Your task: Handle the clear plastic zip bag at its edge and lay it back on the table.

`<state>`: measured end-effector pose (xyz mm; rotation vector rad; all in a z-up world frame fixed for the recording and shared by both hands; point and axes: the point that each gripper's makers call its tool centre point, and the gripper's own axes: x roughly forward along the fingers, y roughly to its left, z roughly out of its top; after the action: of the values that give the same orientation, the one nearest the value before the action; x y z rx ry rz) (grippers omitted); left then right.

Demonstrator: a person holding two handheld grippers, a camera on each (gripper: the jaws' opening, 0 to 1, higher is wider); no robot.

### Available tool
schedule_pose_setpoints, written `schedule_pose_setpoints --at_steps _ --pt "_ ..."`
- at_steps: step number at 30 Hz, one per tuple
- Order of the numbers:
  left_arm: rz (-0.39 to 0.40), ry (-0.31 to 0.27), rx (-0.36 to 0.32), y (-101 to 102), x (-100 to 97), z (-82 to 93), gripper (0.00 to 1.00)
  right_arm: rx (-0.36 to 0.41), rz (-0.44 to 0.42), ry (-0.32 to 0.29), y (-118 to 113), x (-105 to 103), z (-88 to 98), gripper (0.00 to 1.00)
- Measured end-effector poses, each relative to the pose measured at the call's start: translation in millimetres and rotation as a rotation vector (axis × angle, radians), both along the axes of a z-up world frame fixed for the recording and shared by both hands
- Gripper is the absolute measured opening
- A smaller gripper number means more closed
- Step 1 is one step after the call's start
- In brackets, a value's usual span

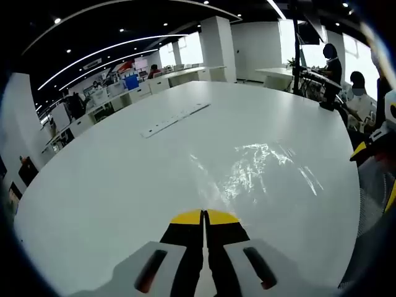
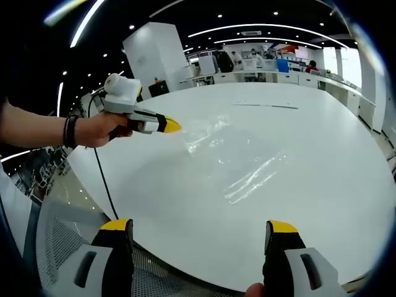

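Left gripper view has my left gripper low over the white table, its yellow-tipped jaws pressed together with nothing between them; ahead and a little to the right lies the clear plastic zip bag, flat on the surface, showing mostly as crinkled glare; beyond it I see a long pale strip set into the table top, well apart from the bag. Right gripper view looks across the same table from the near rim; my right gripper has its jaws standing wide apart and holding nothing; the left gripper comes in from the left, held in a hand, its closed tip just beside the bag's near edge; I cannot tell whether it touches the plastic. So I judge the bag is down on the table and neither gripper has it; whether this is before the pick or after the lay-down, I cannot say. If the grasp is still to come, the left jaws need to part, slide onto that thin edge and pinch it without pushing the slippery film away.
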<state>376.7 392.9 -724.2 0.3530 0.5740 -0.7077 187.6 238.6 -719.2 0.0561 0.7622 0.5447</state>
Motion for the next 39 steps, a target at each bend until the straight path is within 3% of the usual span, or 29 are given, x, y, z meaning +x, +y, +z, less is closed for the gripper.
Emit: schedule_pose_setpoints --at_steps 7,16,29,39 --pt "-0.001 0.012 0.001 -5.4 -33.2 -2.5 0.0 -0.024 0.001 0.001 -0.8 -1.0 -0.7 0.85" --pt "0.009 0.019 -0.003 -1.1 -60.8 1.6 0.0 -0.018 -0.005 -0.007 1.2 11.6 4.4 0.82" --pt "-0.006 -0.002 0.024 5.1 -81.5 5.5 0.0 0.015 0.047 -0.043 27.0 47.1 18.3 0.8" --pt "-0.039 -0.041 0.067 13.1 -91.3 11.8 0.0 -0.008 0.119 -0.066 36.9 69.1 19.9 0.8"
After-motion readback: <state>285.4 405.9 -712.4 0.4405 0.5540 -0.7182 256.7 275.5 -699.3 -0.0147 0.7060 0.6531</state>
